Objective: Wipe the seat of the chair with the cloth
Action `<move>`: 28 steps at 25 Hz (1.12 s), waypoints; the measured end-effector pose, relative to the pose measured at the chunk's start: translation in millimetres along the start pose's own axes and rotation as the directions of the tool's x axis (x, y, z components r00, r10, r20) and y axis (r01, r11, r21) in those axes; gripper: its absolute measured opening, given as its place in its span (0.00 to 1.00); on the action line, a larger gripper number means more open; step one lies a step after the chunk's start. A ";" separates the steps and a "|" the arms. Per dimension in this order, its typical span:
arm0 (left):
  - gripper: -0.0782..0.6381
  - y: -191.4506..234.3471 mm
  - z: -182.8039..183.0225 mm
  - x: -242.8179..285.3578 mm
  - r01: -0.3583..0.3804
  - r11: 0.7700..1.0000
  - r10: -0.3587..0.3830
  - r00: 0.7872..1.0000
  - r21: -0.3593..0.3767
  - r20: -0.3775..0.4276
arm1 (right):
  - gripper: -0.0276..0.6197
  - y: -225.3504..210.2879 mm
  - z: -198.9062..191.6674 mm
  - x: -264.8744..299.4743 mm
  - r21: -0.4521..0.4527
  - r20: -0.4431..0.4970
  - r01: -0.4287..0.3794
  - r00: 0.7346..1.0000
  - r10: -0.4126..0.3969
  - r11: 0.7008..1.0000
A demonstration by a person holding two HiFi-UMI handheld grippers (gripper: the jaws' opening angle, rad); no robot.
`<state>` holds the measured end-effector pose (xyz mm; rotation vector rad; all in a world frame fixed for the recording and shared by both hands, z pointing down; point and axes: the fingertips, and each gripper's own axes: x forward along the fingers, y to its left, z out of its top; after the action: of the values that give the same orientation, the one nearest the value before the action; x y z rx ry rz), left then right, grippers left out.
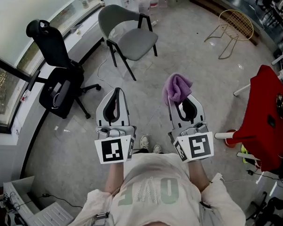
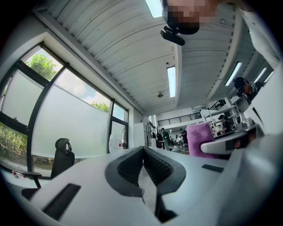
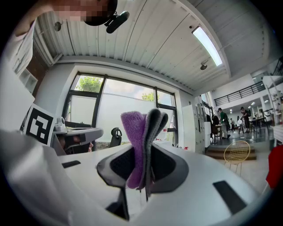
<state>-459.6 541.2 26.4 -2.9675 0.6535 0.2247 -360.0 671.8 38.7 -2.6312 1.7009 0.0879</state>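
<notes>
The grey chair (image 1: 130,37) with black legs stands on the floor ahead, its seat (image 1: 139,43) bare. A purple cloth (image 1: 177,87) bunches out of my right gripper (image 1: 180,101), which is shut on it; in the right gripper view the purple and grey cloth (image 3: 135,137) stands pinched between the jaws of that gripper (image 3: 146,148). My left gripper (image 1: 116,92) is held beside it, shut with nothing in it, as the left gripper view (image 2: 143,151) confirms. Both grippers are held at waist height, well short of the chair.
A black office chair (image 1: 58,83) stands at the left by the window wall. A gold wire chair (image 1: 234,25) is at the far right, and a red-covered table (image 1: 267,120) at the right edge. People move about in the distant hall (image 2: 170,137).
</notes>
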 end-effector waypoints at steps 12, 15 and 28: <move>0.13 -8.7 -11.3 5.6 -0.006 1.000 0.006 1.000 -0.011 -0.024 | 0.18 -15.0 -9.1 -6.9 0.016 0.002 0.003 1.000 -0.003 1.000; 0.13 -10.2 -15.7 7.3 -0.025 1.000 0.024 0.999 -0.008 -0.035 | 0.18 -25.0 -14.7 -10.7 0.009 -0.008 0.000 1.000 0.000 1.000; 0.13 4.1 -43.0 28.7 -0.104 0.994 0.101 0.991 -0.029 -0.084 | 0.18 -63.1 -53.2 11.3 0.039 -0.091 -0.008 0.996 0.012 0.999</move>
<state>-430.3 520.3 63.8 -2.9921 0.8210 0.1219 -295.6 685.5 89.7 -2.6380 1.7235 -0.0657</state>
